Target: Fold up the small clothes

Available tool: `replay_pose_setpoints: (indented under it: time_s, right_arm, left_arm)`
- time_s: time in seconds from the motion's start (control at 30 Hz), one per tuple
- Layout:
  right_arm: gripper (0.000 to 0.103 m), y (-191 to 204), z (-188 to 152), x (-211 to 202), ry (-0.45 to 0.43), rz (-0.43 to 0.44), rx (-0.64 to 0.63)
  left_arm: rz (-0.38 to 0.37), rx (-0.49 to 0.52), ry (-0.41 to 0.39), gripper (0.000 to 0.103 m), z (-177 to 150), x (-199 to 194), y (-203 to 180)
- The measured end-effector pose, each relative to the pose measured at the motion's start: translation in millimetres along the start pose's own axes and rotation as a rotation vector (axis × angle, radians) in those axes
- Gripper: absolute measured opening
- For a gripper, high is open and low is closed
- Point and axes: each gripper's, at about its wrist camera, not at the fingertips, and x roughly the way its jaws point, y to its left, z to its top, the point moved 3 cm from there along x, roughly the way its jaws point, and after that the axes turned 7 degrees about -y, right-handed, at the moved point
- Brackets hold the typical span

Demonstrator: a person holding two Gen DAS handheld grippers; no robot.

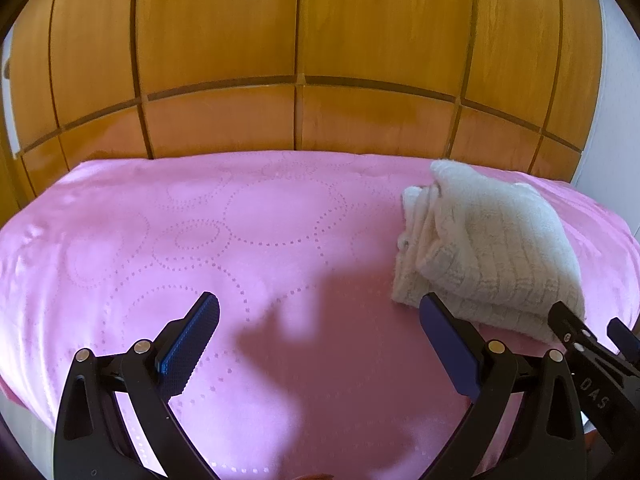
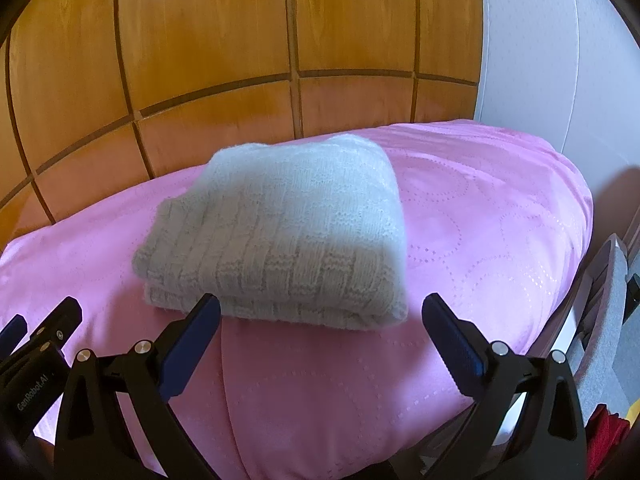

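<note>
A white knitted garment [image 1: 488,248] lies folded into a thick square bundle on the pink cloth [image 1: 248,240], at the right in the left wrist view. Seen from the right wrist, the same garment [image 2: 276,236] fills the middle, folded edges facing me. My left gripper [image 1: 320,312] is open above bare pink cloth, to the left of the bundle, holding nothing. My right gripper [image 2: 320,312] is open too, its fingertips just in front of the bundle's near edge. The right gripper's fingers [image 1: 572,328] show at the lower right of the left wrist view.
The pink cloth [image 2: 480,240] covers a raised padded surface that ends at a wooden panelled wall [image 1: 300,40] behind. A white wall [image 2: 560,60] stands at the right. Grey furniture [image 2: 604,304] and something red [image 2: 608,432] sit beyond the right edge.
</note>
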Motion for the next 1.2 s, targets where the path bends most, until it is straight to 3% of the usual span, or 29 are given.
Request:
replay_pose_setpoints:
  time_s: [1.2]
  right_arm:
    - [0.101, 2.4, -5.8, 0.9, 0.014, 0.014, -0.008]
  left_arm:
    - [-0.003, 0.014, 0.000, 0.099, -2.8, -3.4, -1.1]
